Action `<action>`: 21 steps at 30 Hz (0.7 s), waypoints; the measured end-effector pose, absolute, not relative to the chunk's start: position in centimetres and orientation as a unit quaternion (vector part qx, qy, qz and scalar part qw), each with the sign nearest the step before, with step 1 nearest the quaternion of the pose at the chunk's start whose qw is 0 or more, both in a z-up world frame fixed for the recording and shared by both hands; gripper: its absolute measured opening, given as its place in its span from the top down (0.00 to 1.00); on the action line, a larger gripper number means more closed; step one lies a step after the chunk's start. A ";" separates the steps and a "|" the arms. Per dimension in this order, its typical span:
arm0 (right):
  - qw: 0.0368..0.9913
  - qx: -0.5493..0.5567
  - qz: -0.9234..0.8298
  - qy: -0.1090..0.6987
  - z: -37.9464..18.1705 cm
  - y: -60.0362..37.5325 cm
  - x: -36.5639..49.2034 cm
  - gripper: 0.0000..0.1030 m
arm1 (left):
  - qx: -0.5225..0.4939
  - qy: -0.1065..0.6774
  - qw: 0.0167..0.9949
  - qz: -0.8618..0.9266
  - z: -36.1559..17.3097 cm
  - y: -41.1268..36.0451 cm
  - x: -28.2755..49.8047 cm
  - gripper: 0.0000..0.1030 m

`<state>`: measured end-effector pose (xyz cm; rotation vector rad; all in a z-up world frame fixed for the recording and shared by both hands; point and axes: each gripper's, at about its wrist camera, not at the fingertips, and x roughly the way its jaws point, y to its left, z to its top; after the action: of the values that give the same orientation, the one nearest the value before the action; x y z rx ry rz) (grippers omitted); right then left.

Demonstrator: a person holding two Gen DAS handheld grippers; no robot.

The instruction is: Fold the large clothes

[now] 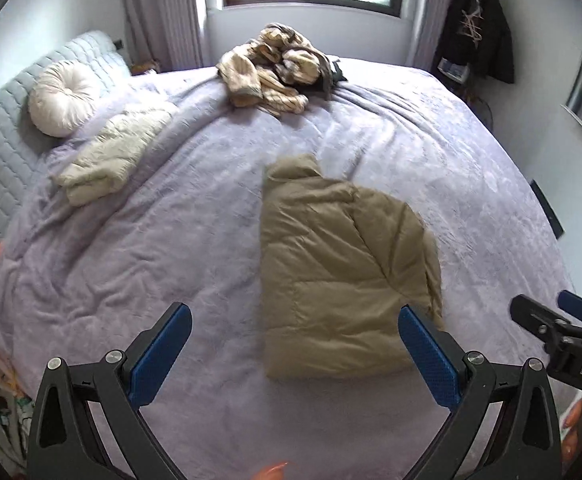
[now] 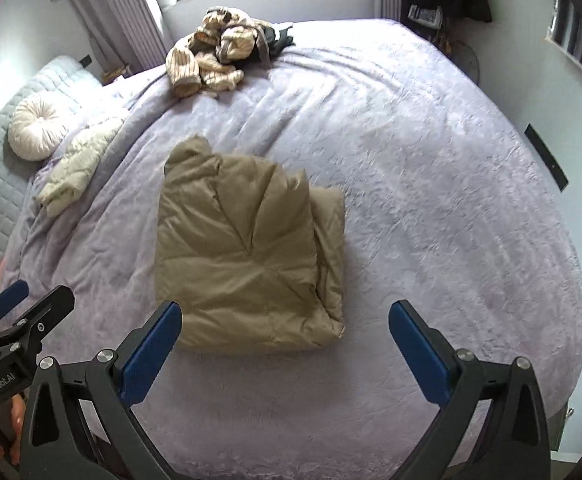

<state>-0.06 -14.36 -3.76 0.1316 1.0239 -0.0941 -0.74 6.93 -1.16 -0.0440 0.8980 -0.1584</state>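
Observation:
A tan puffer jacket (image 1: 339,272) lies folded into a thick rectangle on the lilac bed cover (image 1: 151,248), collar pointing away from me. It also shows in the right wrist view (image 2: 243,252). My left gripper (image 1: 295,324) is open and empty, held above the bed just short of the jacket's near edge. My right gripper (image 2: 285,320) is open and empty, also just short of the near edge. Each gripper shows at the side of the other's view, the right one (image 1: 551,312) and the left one (image 2: 31,300).
A cream puffer jacket (image 1: 111,156) lies folded near a round white pillow (image 1: 61,98) by the grey headboard. A heap of striped beige clothes (image 1: 275,68) sits at the far edge under the window. A dark coat (image 1: 477,28) hangs at the far right.

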 end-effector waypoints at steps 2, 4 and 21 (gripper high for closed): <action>0.877 0.061 -0.049 0.474 -2.8 -14.2 -0.3 0.00 | -0.020 0.424 0.903 -0.063 -0.4 7.2 -1.0 0.00; 0.885 0.053 -0.053 0.460 -2.1 -14.0 -0.4 0.00 | -0.015 0.417 0.907 -0.050 0.1 7.4 -1.2 0.00; 0.893 0.037 -0.062 0.445 -0.6 -13.1 -0.5 0.00 | -0.028 0.428 0.902 -0.046 0.3 8.4 -1.1 0.00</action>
<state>-0.53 -13.09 -0.64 0.0761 0.9225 -0.1289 -1.09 8.40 0.31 -0.0574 0.8843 -0.0958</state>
